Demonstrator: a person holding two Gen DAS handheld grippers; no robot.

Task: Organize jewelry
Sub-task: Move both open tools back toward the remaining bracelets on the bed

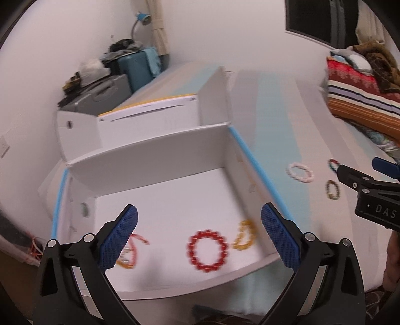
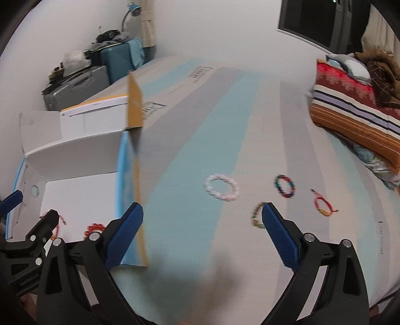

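Observation:
An open white box [image 1: 152, 150] with blue edges lies on the striped bed. Inside it lie a red bead bracelet [image 1: 207, 250], a yellow bracelet [image 1: 244, 235] and a red-orange cord bracelet [image 1: 132, 252]. My left gripper [image 1: 200, 235] is open and empty, held over the box. On the bed to the right lie a white bracelet [image 2: 221, 187], a multicoloured bracelet [image 2: 285, 186], a green-brown bracelet [image 2: 257, 217] and a red-yellow cord bracelet [image 2: 323, 206]. My right gripper [image 2: 202, 230] is open and empty above the bed, its right finger next to the green-brown bracelet.
Folded striped blankets [image 2: 355, 105] are piled at the right of the bed. Suitcases [image 1: 112, 85] with clutter and a blue lamp stand against the far wall. The box's lid flap [image 2: 135, 105] stands upright. A dark window [image 2: 320, 20] is on the wall.

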